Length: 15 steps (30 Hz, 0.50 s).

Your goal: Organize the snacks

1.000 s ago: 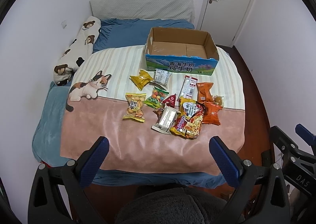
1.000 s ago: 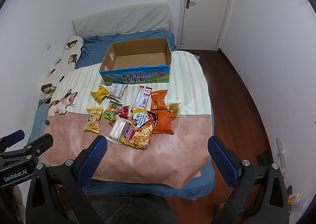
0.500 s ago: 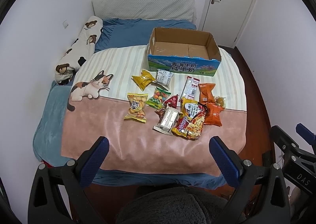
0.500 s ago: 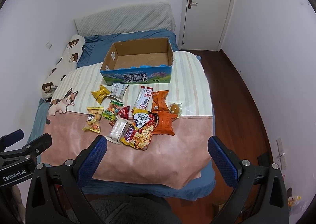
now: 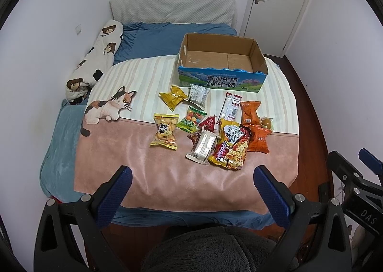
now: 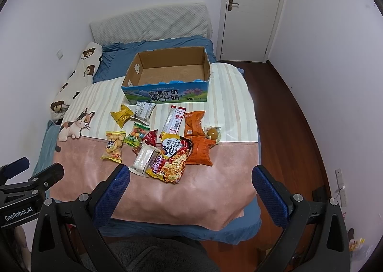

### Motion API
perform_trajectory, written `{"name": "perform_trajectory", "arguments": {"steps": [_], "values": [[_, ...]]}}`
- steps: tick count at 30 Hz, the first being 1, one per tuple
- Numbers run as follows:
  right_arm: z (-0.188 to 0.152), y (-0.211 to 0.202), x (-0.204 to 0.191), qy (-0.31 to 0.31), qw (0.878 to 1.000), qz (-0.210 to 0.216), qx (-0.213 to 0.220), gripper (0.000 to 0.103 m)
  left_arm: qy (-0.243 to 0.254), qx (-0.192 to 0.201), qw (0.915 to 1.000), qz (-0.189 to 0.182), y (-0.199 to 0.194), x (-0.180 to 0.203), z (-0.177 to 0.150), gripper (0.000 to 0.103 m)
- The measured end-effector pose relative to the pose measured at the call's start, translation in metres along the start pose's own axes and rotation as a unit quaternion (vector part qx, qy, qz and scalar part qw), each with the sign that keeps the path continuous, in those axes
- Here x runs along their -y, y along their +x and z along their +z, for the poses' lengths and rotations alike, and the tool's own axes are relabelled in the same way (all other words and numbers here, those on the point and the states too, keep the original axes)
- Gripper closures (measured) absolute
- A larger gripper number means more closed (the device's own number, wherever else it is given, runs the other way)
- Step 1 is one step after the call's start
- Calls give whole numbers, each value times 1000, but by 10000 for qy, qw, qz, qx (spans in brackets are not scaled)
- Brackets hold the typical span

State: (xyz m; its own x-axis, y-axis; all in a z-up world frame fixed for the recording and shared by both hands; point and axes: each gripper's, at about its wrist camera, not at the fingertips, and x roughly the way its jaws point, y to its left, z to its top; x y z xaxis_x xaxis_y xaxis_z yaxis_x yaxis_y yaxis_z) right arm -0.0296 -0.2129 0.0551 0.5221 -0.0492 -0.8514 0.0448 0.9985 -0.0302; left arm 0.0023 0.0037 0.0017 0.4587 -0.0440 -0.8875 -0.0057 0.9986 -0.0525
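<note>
both views sit slightly closer to the cardboard box (image 5: 222, 66) than before. snacks (image 5: 215, 125) lie unmoved before it. left gripper (image 5: 191, 190) and right gripper (image 6: 191, 190) gape wide, empty

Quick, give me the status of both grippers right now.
Left gripper: open, holding nothing, short of the snacks.
Right gripper: open, holding nothing, short of the snacks.

Noodle packet (image 5: 230, 145) partly hides orange bag (image 5: 259, 139).
</note>
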Motion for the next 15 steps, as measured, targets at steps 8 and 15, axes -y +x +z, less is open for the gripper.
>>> {"name": "perform_trajectory", "arguments": {"steps": [8, 15], "values": [[0, 3, 0, -8, 10000, 4, -49, 0, 19, -39, 10000, -31, 4, 0, 1, 0], [0, 4, 0, 7, 10000, 32, -42, 0, 16, -37, 10000, -25, 4, 1, 2, 0]]}}
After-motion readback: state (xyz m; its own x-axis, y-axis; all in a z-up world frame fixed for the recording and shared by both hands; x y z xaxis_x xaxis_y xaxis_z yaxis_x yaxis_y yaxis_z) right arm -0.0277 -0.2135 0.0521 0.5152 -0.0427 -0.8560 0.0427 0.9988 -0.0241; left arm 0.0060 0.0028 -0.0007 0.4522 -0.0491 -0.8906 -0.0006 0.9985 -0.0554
